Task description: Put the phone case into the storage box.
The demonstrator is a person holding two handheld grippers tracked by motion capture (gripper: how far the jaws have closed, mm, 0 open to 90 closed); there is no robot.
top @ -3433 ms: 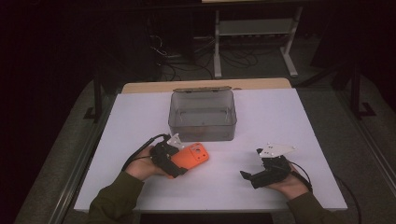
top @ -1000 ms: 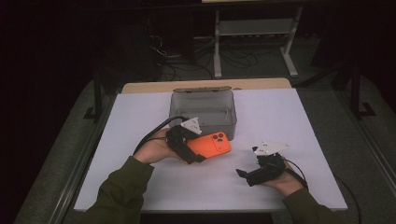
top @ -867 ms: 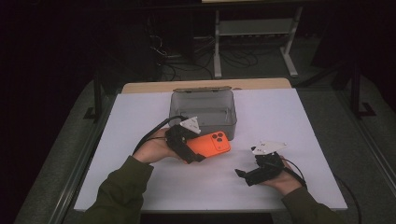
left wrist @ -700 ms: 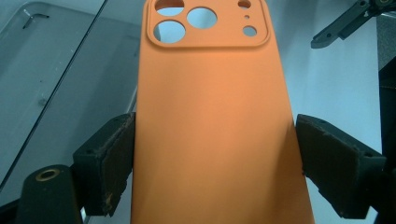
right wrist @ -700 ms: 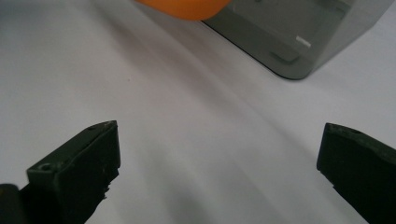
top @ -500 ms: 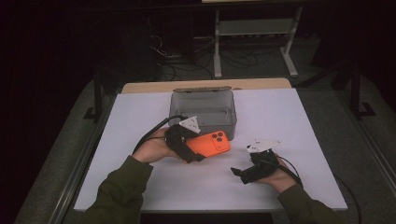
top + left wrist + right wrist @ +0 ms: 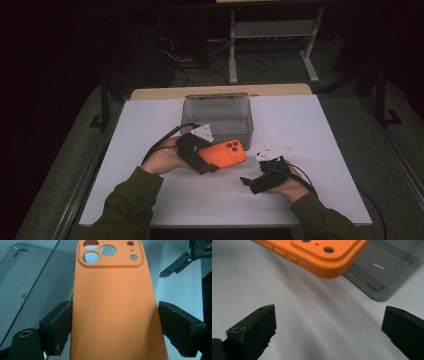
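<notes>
An orange phone case (image 7: 228, 152) with camera cut-outs hangs just above the white table (image 7: 320, 130), in front of a clear grey box (image 7: 217, 112). My left gripper (image 7: 206, 161) is shut on its lower half, and in the left gripper view both pads (image 7: 61, 325) press the long edges of the case (image 7: 115, 290). My right gripper (image 7: 250, 182) stands open near the table's front, right of the case and apart from it. In the right gripper view the gripper (image 7: 329, 332) holds nothing, and the case's camera end (image 7: 317, 252) hangs ahead over the table.
The clear box (image 7: 382, 270) is uncovered and looks empty; it stands at the table's middle back. Cables trail from both grippers across the white table. Dark floor, a white frame (image 7: 272, 30) and wires lie beyond the far edge.
The right gripper has slid left toward the orange case. The left gripper, which earlier lifted the case from nearer the front toward the box, has held still over the last second.
</notes>
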